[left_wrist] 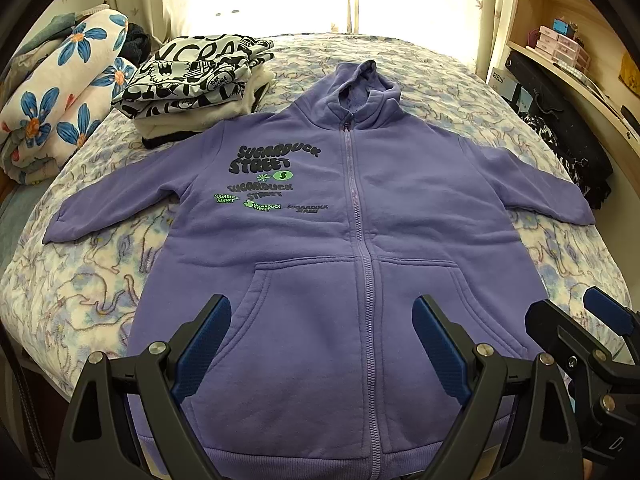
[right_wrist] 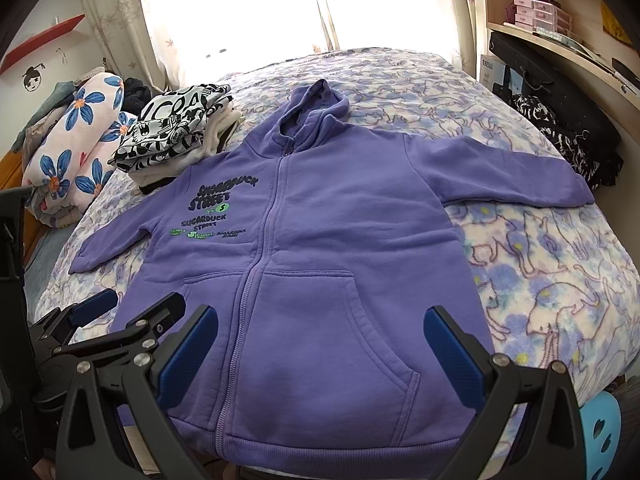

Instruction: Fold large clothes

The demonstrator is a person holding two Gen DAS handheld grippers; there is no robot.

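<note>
While the purple zip-up hoodie (left_wrist: 360, 216) lies flat and face up across the middle of the bed (left_wrist: 80, 292), zipped, with both sleeves spread to the sides and the hood toward the window, the left tool (left_wrist: 322, 344) hovers over its lower hem at the bottom of the frame with fingers spread wide and nothing between them. At lower center of its own view, the right tool (right_wrist: 320, 350) hangs likewise spread and empty above the pocket. Folded printed clothes (left_wrist: 192, 80) sit stacked at upper left, beside a rolled floral blanket (left_wrist: 60, 92).
</note>
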